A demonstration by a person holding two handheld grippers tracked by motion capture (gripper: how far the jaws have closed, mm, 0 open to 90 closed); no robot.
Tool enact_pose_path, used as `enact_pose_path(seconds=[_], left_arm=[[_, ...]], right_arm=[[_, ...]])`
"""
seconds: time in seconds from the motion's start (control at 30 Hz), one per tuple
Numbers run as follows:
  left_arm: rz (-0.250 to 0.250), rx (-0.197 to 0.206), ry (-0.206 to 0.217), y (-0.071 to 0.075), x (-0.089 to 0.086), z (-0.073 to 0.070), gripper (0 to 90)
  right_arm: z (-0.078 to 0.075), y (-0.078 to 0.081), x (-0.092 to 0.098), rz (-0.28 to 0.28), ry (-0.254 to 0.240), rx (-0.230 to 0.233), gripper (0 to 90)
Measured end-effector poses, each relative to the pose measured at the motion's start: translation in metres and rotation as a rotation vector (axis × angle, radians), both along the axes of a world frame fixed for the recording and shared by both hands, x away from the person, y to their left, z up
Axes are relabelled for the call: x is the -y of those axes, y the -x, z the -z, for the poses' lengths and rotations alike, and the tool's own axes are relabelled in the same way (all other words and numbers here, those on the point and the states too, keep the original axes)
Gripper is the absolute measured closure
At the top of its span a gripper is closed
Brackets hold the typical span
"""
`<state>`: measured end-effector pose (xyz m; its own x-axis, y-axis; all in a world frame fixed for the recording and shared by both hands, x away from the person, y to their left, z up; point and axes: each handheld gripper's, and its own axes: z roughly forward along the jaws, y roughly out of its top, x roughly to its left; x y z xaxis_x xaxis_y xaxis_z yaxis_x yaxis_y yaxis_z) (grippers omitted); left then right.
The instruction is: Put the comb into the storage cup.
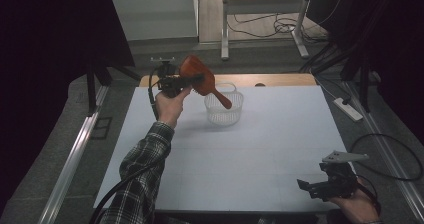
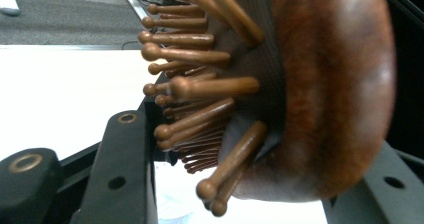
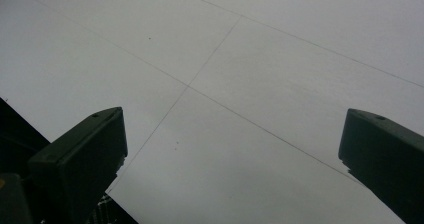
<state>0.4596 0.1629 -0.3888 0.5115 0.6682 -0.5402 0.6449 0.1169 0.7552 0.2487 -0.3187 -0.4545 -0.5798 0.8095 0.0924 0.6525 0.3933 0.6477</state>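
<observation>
Left gripper [image 1: 186, 80] clamps the brush [image 1: 200, 79], handle over the basket [image 1: 223, 109] ahead; drop pending. Right gripper [image 1: 312, 188] gapes empty.

Hairbrush [image 1: 200, 79] above basket [image 1: 223, 109] — far table [image 1: 250, 154] centre; right gripper [image 1: 312, 186] near-right.

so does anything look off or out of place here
Nothing looks spilled or broken. The hairbrush is clamped by its head in the left gripper, tilted with its handle pointing down into the clear basket, which stands upright on the table. The right gripper is open, holding nothing.
</observation>
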Motion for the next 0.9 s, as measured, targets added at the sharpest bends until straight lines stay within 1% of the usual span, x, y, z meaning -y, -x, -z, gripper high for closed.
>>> enact_pose_path(seconds=[0.07, 0.13, 0.23, 0.4, 0.57, 0.73, 0.9], left_arm=[[-0.002, -0.004, 0.0, -0.001, 0.003, 0.004, 51.4], [-0.004, -0.004, -0.001, -0.001, 0.004, 0.006, 51.4], [-0.003, -0.003, -0.012, -0.001, 0.008, 0.011, 51.3], [-0.002, -0.003, -0.01, -0.001, 0.014, 0.02, 51.3], [-0.006, -0.008, -0.023, -0.002, 0.019, 0.027, 51.3], [-0.005, -0.006, -0.019, -0.001, 0.026, 0.035, 51.4], [-0.004, -0.01, -0.033, -0.001, 0.032, 0.041, 51.3]], right_arm=[[0.0, 0.0, 0.0, -0.002, 0.003, -0.001, 0.0], [0.0, 0.0, 0.0, -0.004, 0.004, -0.002, 0.0], [0.0, 0.0, 0.0, 0.0, 0.0, -0.001, 0.0], [0.0, 0.0, 0.0, 0.0, 0.001, 0.004, 0.0], [0.0, 0.0, 0.0, -0.001, 0.001, 0.005, 0.0], [0.0, 0.0, 0.0, 0.0, 0.002, 0.004, 0.0], [0.0, 0.001, 0.0, 0.002, 0.002, 0.006, 0.0]])
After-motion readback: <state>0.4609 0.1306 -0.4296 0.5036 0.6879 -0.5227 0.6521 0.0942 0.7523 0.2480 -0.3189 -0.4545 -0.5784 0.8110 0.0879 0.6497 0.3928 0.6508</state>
